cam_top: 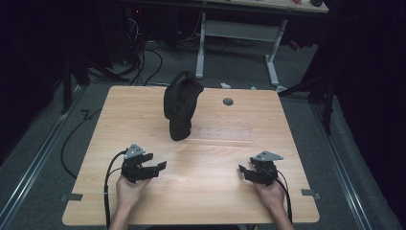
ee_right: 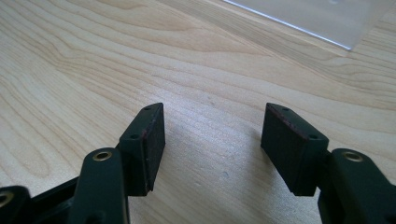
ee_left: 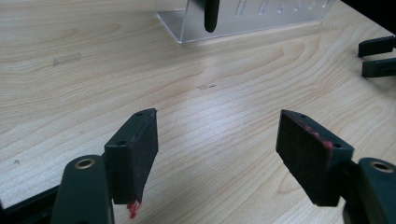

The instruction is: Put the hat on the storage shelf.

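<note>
My hands come in at the near edge of the table [cam_top: 201, 201], one gripper in each. The left gripper [cam_top: 162, 166] sits at the near left, jaws pointing toward the middle of the board and a little away from me. In the left gripper view its jaws stand spread over bare wood with nothing between them; one pad [ee_left: 140, 154] has a bit of red at its lower corner, and the other has a thin red streak along its top edge. The right gripper [cam_top: 242, 168] rests at the near right, aimed inward at the left one, the two well apart. Its jaws are spread as well, and the right gripper view shows only wood grain in the gap. A black cable [cam_top: 109, 179] loops from the left gripper off the near side, and another trails back from the right along my wrist.

Farther off, past the middle of the table and nearer the left gripper, a black bag [cam_top: 181, 108] stands upright, its top slumped over. It rests against a clear stand [ee_left: 243, 18], which is hard to make out from above; in the left gripper view its clear wall and base are plain, with a dark strap hanging in front of it. Neither gripper touches the bag. A small grey round hole [cam_top: 228, 101] sits in the tabletop to the right of the bag.
</note>
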`<state>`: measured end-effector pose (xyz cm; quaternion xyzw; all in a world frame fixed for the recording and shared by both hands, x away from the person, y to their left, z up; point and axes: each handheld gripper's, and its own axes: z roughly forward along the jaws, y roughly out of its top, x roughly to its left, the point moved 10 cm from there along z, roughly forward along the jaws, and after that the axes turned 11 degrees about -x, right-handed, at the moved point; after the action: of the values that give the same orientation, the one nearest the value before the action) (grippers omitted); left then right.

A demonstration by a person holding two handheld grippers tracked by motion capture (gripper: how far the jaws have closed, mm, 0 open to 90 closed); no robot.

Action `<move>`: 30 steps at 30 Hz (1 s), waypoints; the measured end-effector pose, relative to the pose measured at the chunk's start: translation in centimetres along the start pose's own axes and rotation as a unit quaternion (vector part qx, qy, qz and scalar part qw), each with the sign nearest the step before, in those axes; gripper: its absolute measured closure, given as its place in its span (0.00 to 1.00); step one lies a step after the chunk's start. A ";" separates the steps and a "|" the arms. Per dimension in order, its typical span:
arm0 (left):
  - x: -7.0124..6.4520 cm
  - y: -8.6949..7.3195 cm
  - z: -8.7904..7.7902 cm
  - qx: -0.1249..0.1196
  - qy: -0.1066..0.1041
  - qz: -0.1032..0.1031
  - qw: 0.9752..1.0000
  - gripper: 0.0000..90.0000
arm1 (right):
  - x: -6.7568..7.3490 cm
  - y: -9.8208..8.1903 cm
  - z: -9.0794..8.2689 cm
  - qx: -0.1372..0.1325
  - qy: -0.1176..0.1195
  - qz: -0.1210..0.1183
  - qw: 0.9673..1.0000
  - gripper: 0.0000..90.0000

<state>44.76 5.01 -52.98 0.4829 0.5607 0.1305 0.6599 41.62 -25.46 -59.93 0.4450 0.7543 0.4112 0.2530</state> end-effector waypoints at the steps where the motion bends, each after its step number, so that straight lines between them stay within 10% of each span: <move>1: 0.1 -0.2 0.1 0.003 0.002 0.004 1.000 0.33 | 0.0 0.0 0.0 0.000 0.000 0.002 1.000 0.44; 17: 1.5 -2.2 1.5 0.015 0.033 0.060 0.998 0.33 | -0.1 0.0 0.0 -0.001 0.000 -0.002 1.000 0.44; 26: 2.9 -3.7 2.6 0.015 0.063 0.133 0.989 0.33 | -0.1 0.0 0.0 -0.001 0.000 -0.002 1.000 0.44; 30: 3.2 -3.7 2.6 0.007 0.063 0.118 0.991 0.32 | 0.0 0.0 0.0 -0.001 0.000 -0.001 1.000 0.44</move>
<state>46.74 4.12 -58.06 0.5410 0.5415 0.2338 0.5995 41.67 -25.48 -59.92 0.4439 0.7546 0.4114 0.2538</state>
